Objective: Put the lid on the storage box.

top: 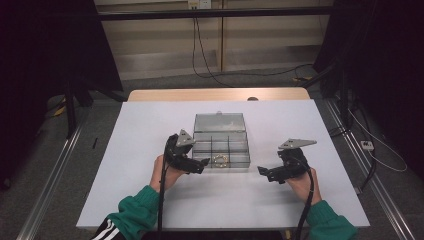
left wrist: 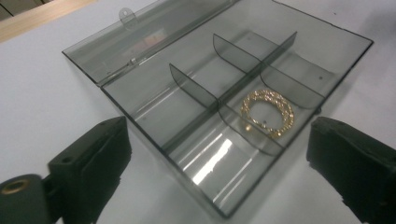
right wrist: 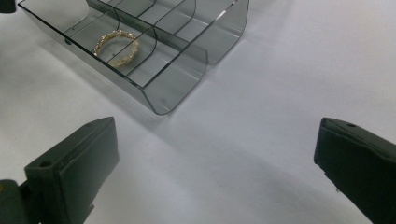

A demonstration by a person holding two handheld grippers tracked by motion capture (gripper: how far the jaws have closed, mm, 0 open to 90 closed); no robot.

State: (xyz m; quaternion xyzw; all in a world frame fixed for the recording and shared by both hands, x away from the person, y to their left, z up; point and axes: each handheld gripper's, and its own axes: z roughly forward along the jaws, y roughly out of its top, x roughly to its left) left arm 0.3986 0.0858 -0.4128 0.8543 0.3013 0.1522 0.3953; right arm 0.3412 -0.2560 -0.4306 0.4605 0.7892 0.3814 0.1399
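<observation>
No text, label, brand, number or sign can be read in any of the views. A pale reddish patch is seen through the open lid of the clear box (left wrist: 154, 39), toward 11 o'clock from the middle of the left gripper view, but no letters can be made out on it. White stripes are seen on the dark cuff (top: 107, 231) at 7 o'clock in the high view; no mark or name is borne by them.
</observation>
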